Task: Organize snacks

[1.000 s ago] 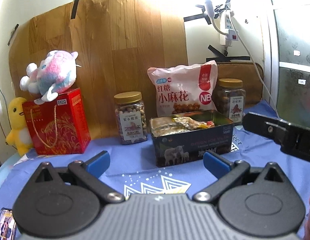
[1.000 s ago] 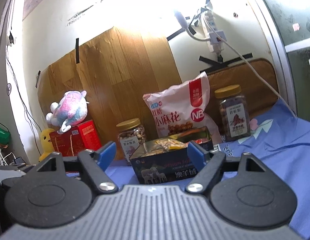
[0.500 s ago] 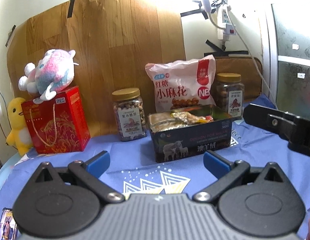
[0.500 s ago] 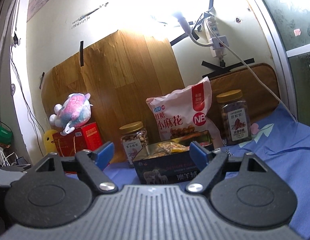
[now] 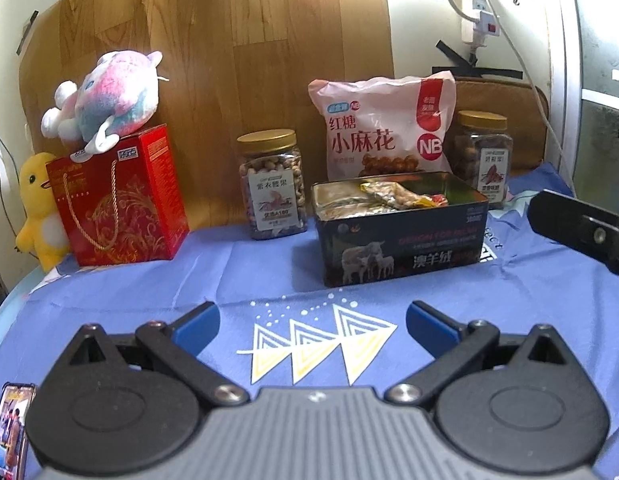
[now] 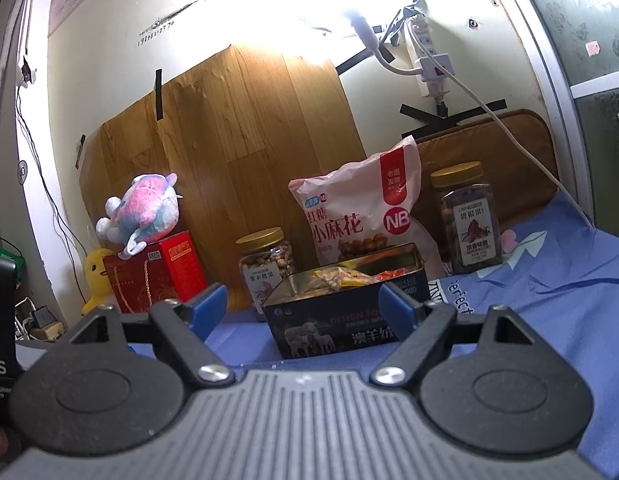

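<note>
Blue cloth (image 5: 189,276): tin (image 5: 401,236) lengthwise left-right.

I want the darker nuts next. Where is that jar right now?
In both wrist views the dark-nut jar stands at the back right of the blue cloth, just right of the pink snack bag and behind the open tin.

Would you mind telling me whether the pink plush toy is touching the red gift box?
Touching. The left wrist view shows the plush toy lying directly on top of the red gift box, no gap visible.
</note>
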Tool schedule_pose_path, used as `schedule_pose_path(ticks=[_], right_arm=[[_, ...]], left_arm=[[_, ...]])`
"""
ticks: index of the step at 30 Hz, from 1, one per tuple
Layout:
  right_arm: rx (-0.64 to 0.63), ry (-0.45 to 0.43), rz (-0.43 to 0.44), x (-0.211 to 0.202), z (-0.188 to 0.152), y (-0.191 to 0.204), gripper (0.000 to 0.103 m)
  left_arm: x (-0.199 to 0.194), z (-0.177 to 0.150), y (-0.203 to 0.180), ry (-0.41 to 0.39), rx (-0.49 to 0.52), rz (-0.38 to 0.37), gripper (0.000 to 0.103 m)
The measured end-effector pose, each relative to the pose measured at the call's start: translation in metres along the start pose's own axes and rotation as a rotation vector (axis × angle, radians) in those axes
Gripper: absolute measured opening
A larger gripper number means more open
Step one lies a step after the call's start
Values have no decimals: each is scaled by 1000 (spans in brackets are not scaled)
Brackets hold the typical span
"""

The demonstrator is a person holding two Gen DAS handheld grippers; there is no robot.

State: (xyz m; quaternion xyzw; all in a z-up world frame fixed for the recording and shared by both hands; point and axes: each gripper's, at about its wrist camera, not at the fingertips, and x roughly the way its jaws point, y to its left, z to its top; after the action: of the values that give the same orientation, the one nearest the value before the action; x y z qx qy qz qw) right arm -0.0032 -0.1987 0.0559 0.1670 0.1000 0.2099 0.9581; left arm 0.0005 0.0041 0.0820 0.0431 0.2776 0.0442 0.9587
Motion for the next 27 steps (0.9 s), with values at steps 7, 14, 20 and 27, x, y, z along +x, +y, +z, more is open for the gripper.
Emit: schedule_pose_path(ticks=[7,14,20,27], right_arm=[[5,-10,-2,-1,0,-1,85],[14,-10,-10,-2,-1,-3,86],[19,-13,-12,-2,-1,-4,86],[29,-10,-18,-2,-1,-7,86]], left_arm=[[4,1,-1,10,9,16,103],[4,0,-7,7,38,27,103],[8,-2,-10,29,56,27,103],[14,-6,-18,58,95,17,103]])
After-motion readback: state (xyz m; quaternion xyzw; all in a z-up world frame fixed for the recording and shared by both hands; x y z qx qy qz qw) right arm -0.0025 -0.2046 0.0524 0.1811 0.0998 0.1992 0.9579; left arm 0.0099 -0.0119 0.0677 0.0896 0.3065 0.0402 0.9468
